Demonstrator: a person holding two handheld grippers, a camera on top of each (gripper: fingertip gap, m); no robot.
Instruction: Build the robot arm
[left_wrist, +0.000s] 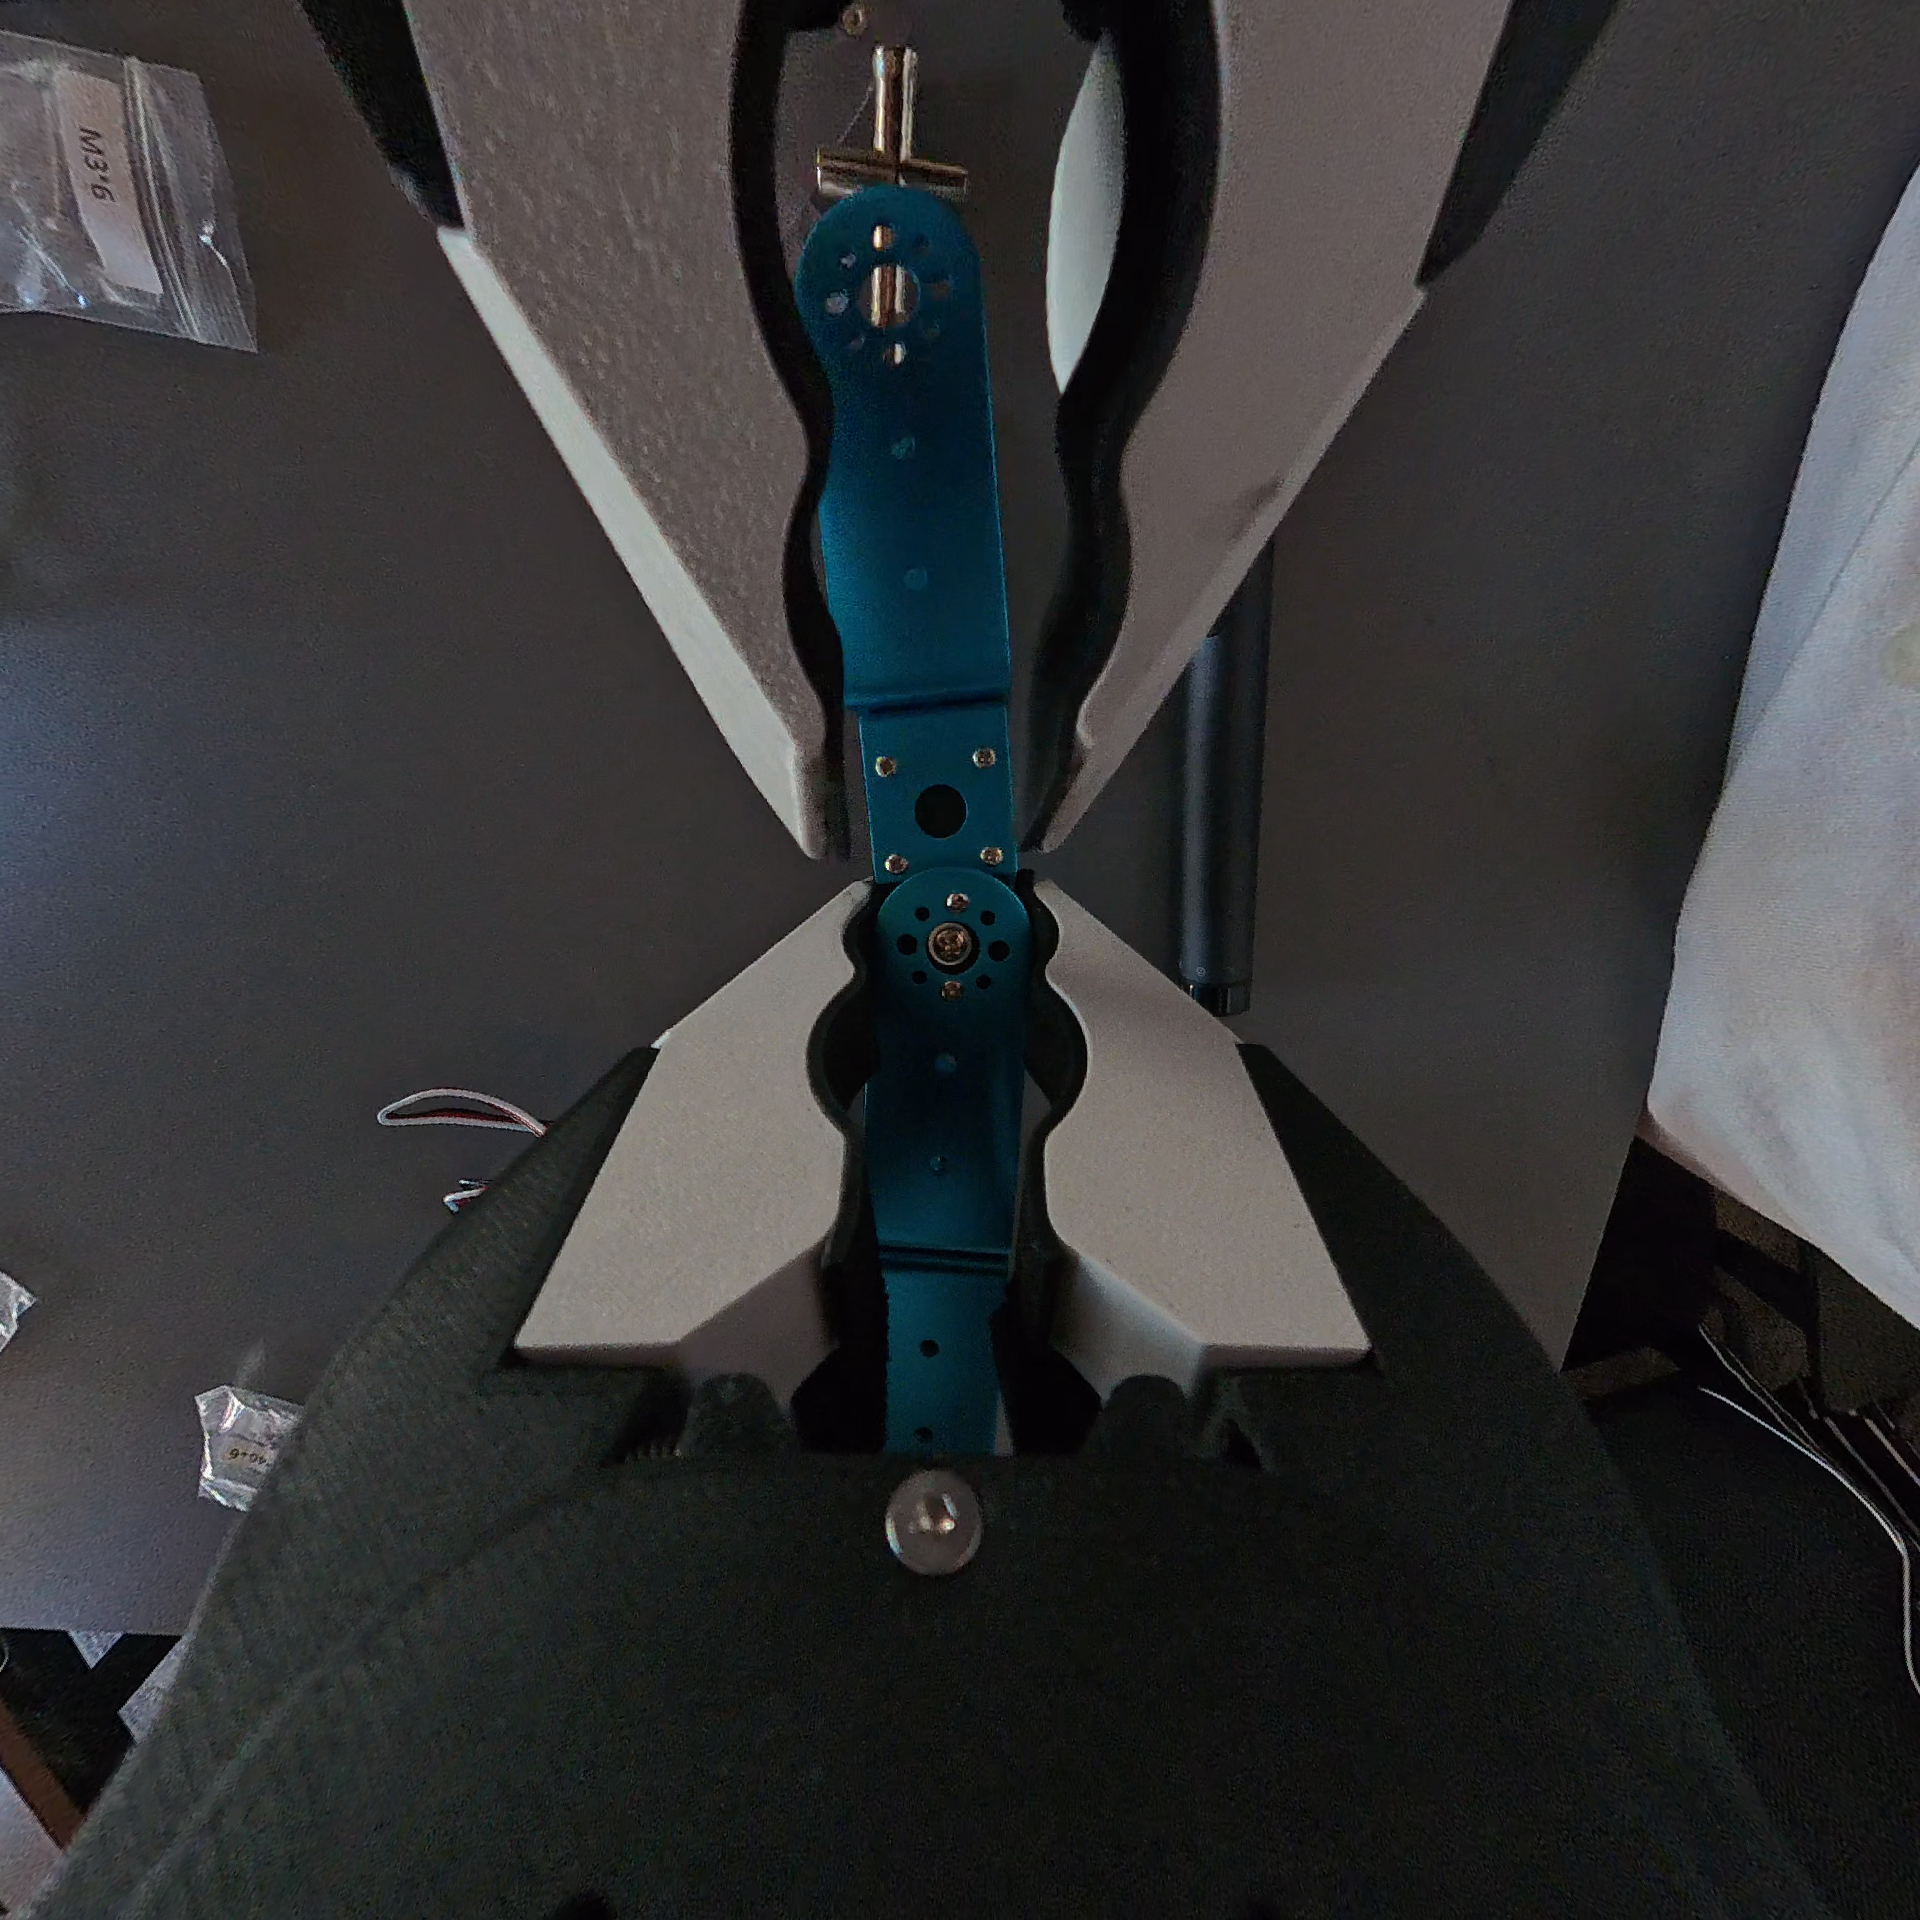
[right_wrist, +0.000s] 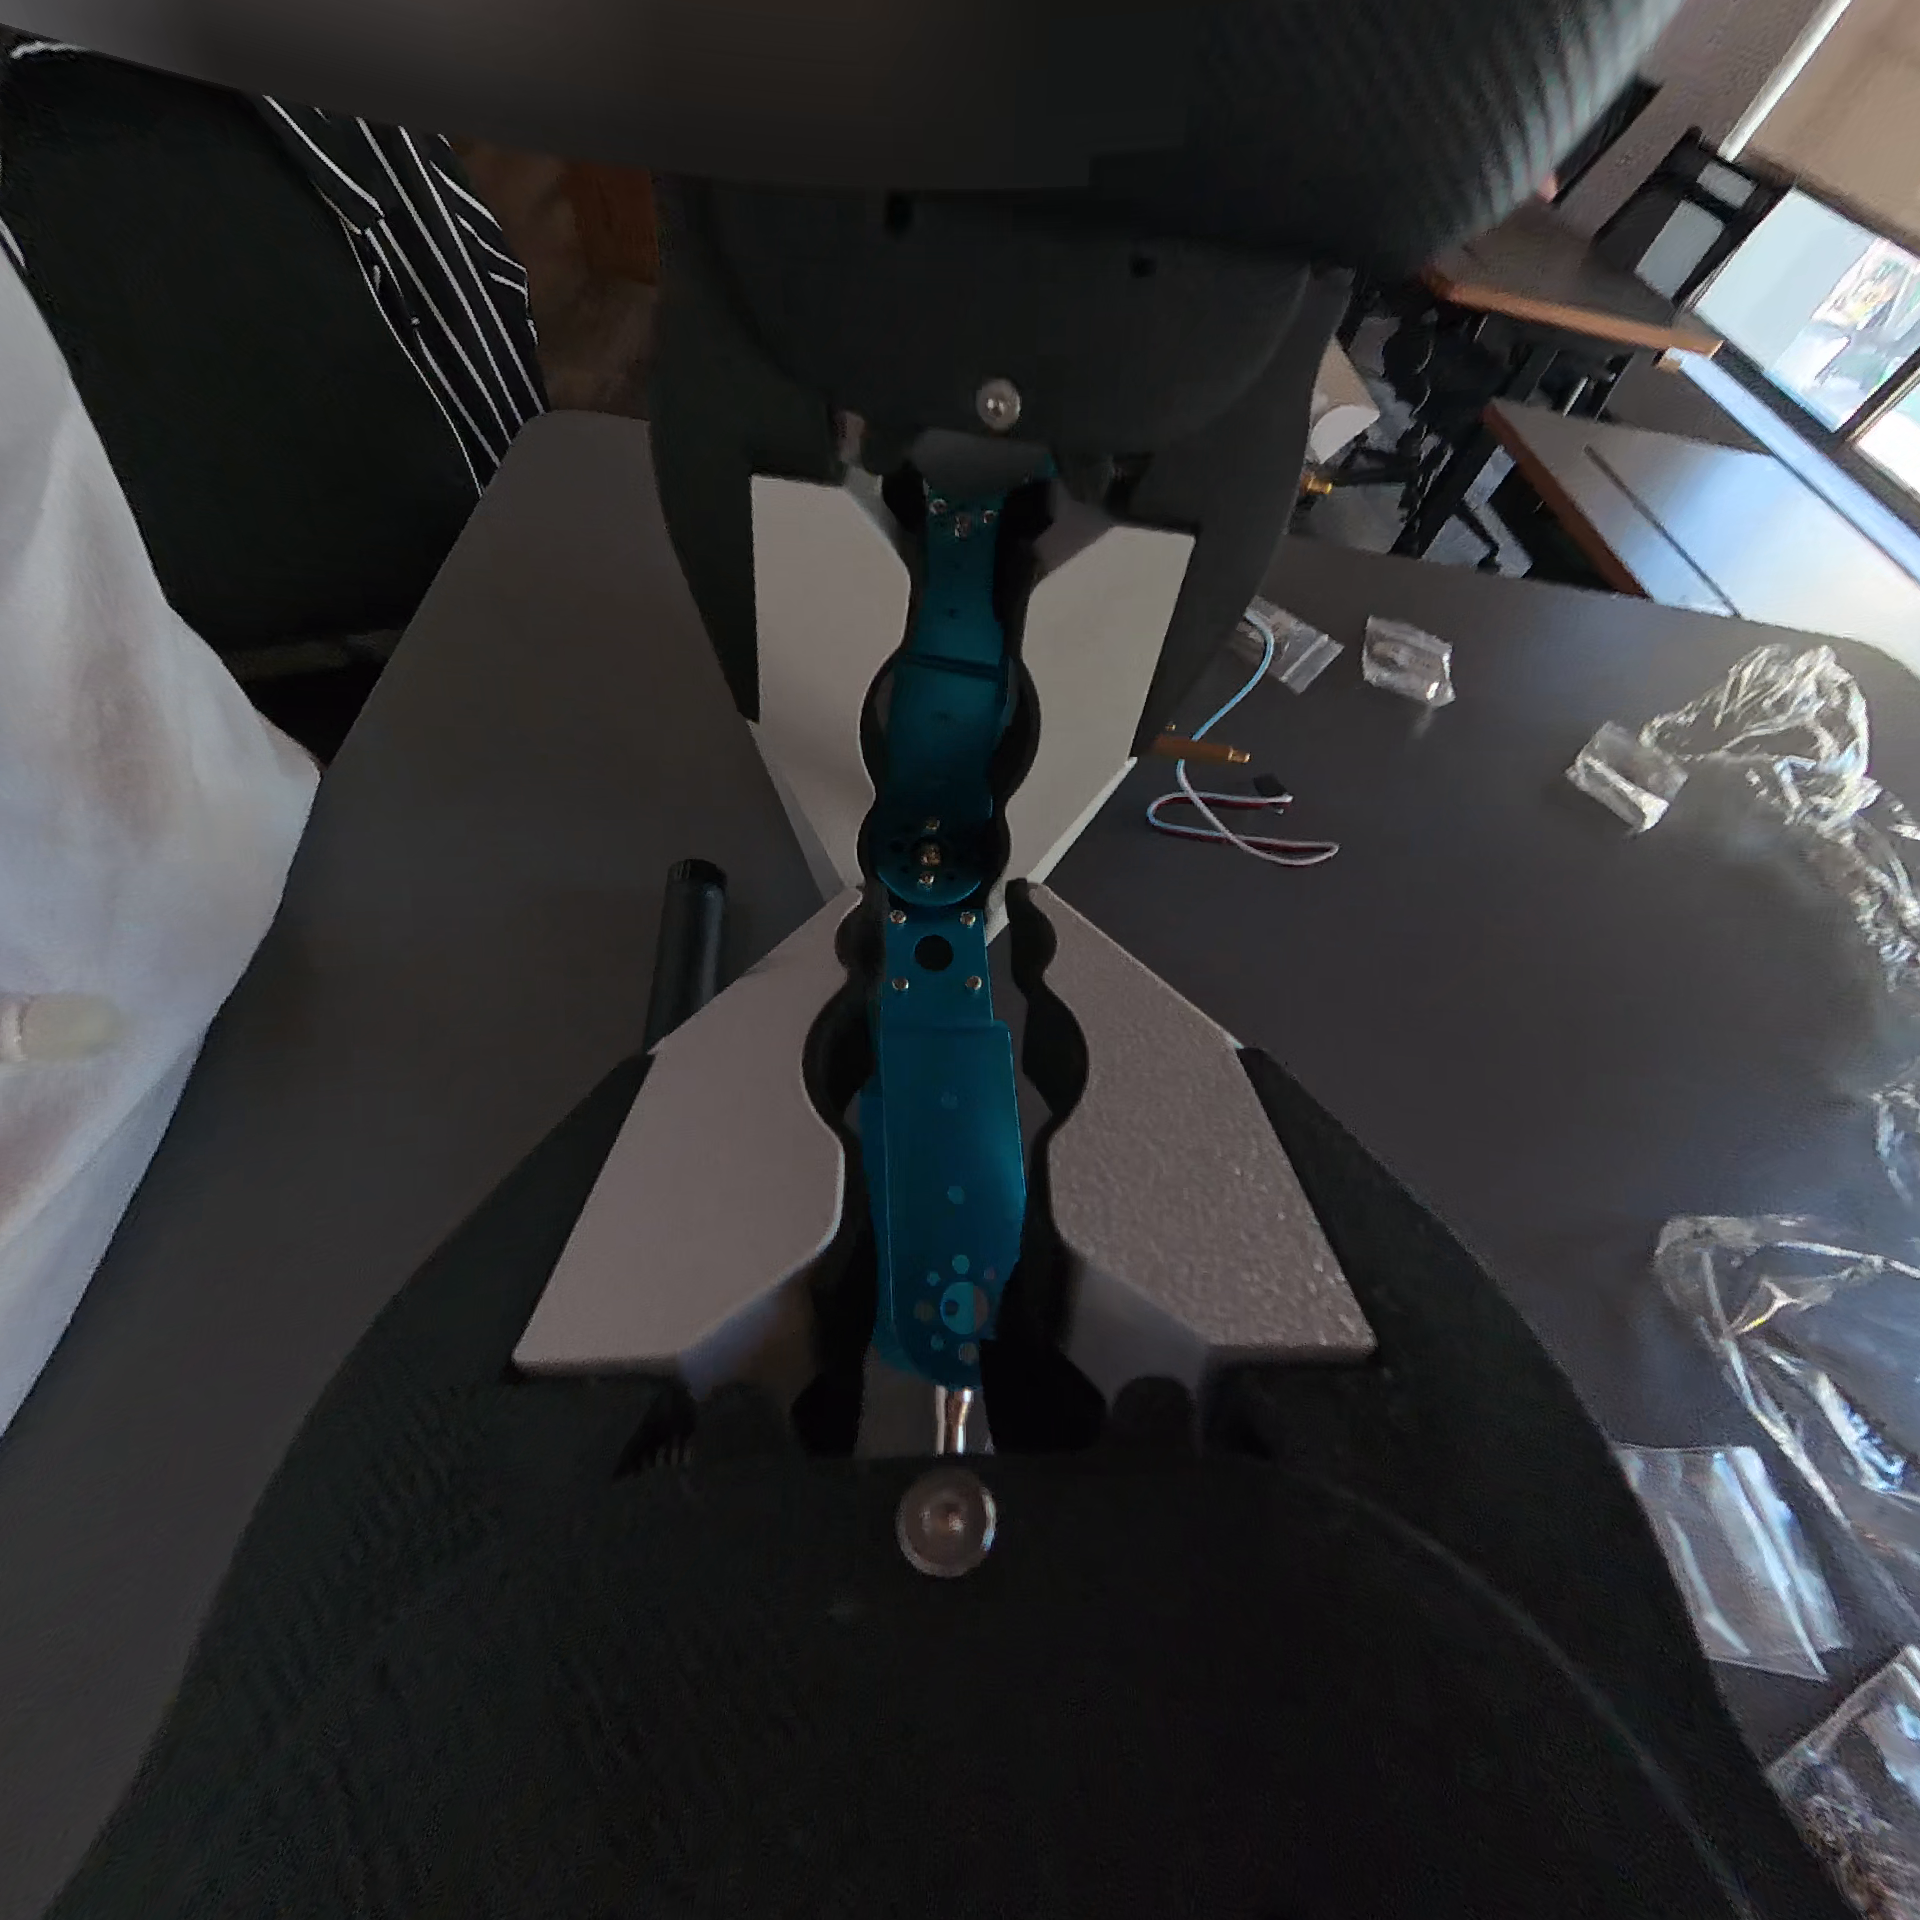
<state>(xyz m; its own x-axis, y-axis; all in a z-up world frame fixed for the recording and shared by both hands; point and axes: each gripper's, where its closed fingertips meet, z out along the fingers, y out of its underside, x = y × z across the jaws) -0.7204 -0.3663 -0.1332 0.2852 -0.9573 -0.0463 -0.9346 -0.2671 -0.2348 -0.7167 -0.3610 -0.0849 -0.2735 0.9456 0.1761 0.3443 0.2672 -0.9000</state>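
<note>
Two blue metal brackets with hole patterns meet end to end above a dark table (left_wrist: 312, 727). My left gripper (left_wrist: 948, 904) is shut on the near blue bracket (left_wrist: 951, 1164), whose round end carries a centre screw (left_wrist: 951, 940). My right gripper (left_wrist: 935, 821) faces it from the top, shut on the long blue bracket (left_wrist: 914, 540). In the right wrist view my right gripper (right_wrist: 935, 914) clamps the long bracket (right_wrist: 951, 1143) and the left gripper (right_wrist: 928, 831) holds the other bracket (right_wrist: 945, 707). A silver T-shaped tool (left_wrist: 888, 135) sits behind the long bracket's round end, and it also shows in the right wrist view (right_wrist: 956, 1413).
A black pen-like tool (left_wrist: 1226, 779) lies on the table under the grippers. Small bags of hardware (left_wrist: 114, 197) and loose wires (right_wrist: 1236, 821) lie around. Crumpled clear plastic (right_wrist: 1787, 727) covers the table's right side. A white sleeve or cloth (right_wrist: 104, 831) is at the table edge.
</note>
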